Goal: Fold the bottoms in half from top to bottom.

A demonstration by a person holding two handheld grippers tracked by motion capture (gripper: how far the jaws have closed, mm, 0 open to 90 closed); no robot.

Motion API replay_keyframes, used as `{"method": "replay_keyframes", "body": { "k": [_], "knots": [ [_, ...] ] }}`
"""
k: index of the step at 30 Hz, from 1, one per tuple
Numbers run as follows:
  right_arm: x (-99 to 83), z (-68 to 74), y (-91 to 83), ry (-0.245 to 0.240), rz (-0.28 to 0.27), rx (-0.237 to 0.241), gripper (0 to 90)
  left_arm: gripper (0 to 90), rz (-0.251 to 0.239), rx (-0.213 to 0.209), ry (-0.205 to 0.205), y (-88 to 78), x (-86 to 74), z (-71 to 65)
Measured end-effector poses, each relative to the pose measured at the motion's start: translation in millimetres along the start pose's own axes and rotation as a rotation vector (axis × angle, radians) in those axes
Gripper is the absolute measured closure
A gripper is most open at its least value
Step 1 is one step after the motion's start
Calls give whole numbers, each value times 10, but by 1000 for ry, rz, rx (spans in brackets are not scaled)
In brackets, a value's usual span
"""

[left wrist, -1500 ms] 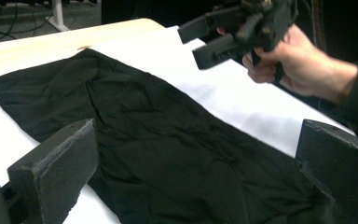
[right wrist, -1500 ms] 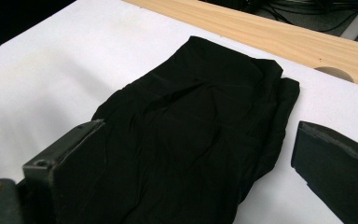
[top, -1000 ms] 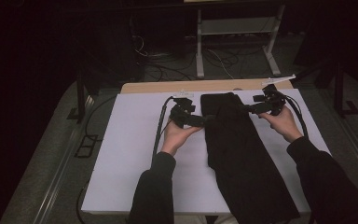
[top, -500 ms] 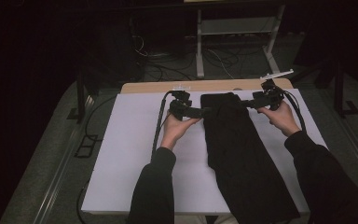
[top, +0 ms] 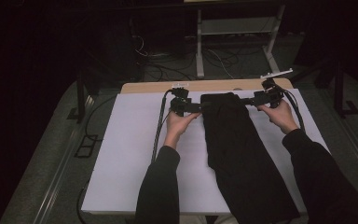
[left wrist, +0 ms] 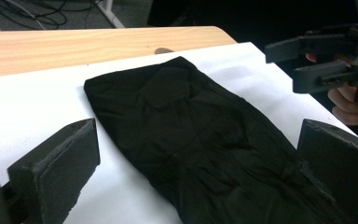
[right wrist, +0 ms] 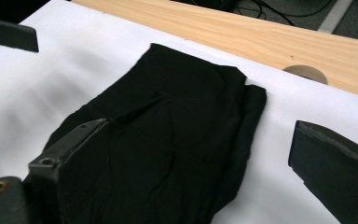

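A long black folded garment (top: 233, 140) lies on the white sheet (top: 130, 149), running from the far middle to the near right. My left gripper (top: 200, 107) stands open at the garment's far left edge, and its jaws straddle the cloth (left wrist: 186, 130) in the left gripper view (left wrist: 198, 179). On the far right edge my right gripper (top: 248, 101) is open too. The right gripper view (right wrist: 200, 179) has the folded far end (right wrist: 168, 135) lying between its wide jaws. Neither gripper holds the cloth.
A strip of bare wooden table (top: 149, 87) with a round hole (right wrist: 305, 72) runs along the far edge of the sheet. Beyond it, cables and a metal frame (top: 200, 46) stand on the dark floor. Bare white sheet lies left of the garment.
Both hands have slid a little toward the far end of the garment. The garment itself lies as before.
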State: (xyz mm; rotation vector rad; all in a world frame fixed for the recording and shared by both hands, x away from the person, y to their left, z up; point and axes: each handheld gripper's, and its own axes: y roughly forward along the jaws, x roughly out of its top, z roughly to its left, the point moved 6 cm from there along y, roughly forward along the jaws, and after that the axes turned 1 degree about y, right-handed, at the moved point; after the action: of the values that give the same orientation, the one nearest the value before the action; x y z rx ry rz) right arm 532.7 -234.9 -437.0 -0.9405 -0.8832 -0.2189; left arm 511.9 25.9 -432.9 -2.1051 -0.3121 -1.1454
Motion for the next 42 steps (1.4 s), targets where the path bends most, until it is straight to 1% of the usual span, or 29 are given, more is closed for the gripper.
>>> {"method": "replay_keyframes", "body": {
  "k": [3,6,9,12,18,20,21,23,26,28,29,30,31,32,33,34,35,38,42],
  "knots": [
    [-17,-64,26,18,2,-12,53,0,8,11,-20,69,-44,34],
    [-38,-88,49,27,10,-10,53,0,20,21,-37,135,-92,68],
    [-65,-103,68,28,28,-16,52,0,28,38,-65,192,-135,124],
    [-84,-119,73,34,40,-25,52,0,35,42,-79,229,-167,151],
    [-125,-171,94,61,54,-34,52,0,53,39,-95,278,-215,144],
    [-148,-193,116,76,60,-33,52,0,56,38,-104,294,-225,146],
    [-158,-203,127,80,60,-33,52,0,60,44,-106,304,-233,151],
    [-177,-215,145,91,65,-28,52,1,66,36,-114,322,-252,152],
    [-216,-238,181,98,82,-25,55,1,95,37,-124,358,-302,162],
    [-233,-250,198,103,90,-26,57,2,113,41,-139,381,-338,179],
    [-240,-253,203,108,93,-23,61,22,117,48,-147,387,-349,186],
    [-245,-254,211,110,95,-18,66,74,119,53,-148,389,-355,191],
    [-250,-253,217,112,98,-13,78,107,120,56,-149,395,-364,192],
    [-258,-247,225,113,106,0,104,121,121,48,-153,400,-367,186],
    [-262,-243,230,113,107,7,108,130,120,42,-155,409,-369,176],
    [-266,-240,237,115,106,6,108,139,118,44,-154,414,-368,171],
    [-269,-238,241,119,106,10,112,141,119,43,-149,420,-371,164],
    [-274,-229,259,125,111,19,124,146,124,36,-153,438,-385,154],
    [-279,-206,285,133,116,35,133,154,129,42,-152,459,-409,155]
  ]
}}
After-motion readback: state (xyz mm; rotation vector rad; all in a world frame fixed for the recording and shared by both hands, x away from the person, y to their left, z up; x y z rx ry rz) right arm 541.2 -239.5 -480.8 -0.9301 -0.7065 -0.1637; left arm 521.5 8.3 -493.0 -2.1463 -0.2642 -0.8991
